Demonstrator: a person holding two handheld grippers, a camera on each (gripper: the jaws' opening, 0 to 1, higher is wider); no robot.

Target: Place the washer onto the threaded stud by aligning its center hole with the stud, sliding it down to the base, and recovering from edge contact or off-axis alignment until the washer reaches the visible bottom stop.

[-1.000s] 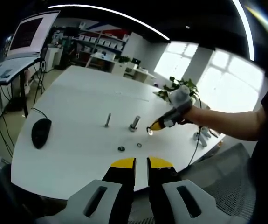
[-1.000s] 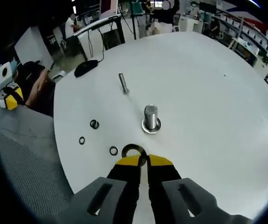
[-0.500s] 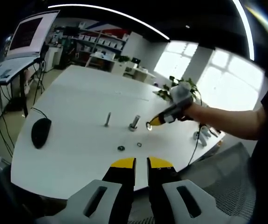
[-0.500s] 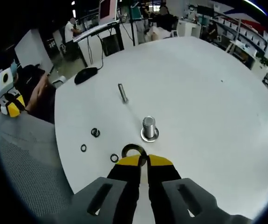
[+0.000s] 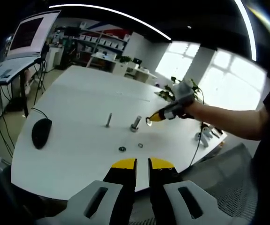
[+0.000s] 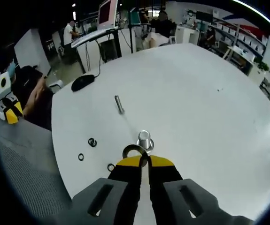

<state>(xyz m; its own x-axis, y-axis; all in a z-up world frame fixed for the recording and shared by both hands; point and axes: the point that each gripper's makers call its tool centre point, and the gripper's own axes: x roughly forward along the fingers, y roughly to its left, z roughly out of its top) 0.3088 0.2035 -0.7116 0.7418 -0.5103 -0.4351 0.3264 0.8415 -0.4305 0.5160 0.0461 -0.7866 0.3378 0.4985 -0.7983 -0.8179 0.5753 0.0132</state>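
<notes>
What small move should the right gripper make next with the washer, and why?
Probably ease forward a touch more, then lower. The right gripper is shut on the washer, whose ring sits just short of the threaded stud top, so the hole does not look centred over it yet.

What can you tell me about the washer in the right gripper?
The washer is a thin, dark metal ring with an open centre hole, pinched at its lower edge by the right gripper. It stands on edge above the table, close in front of the upright stud, not yet over it.
</notes>
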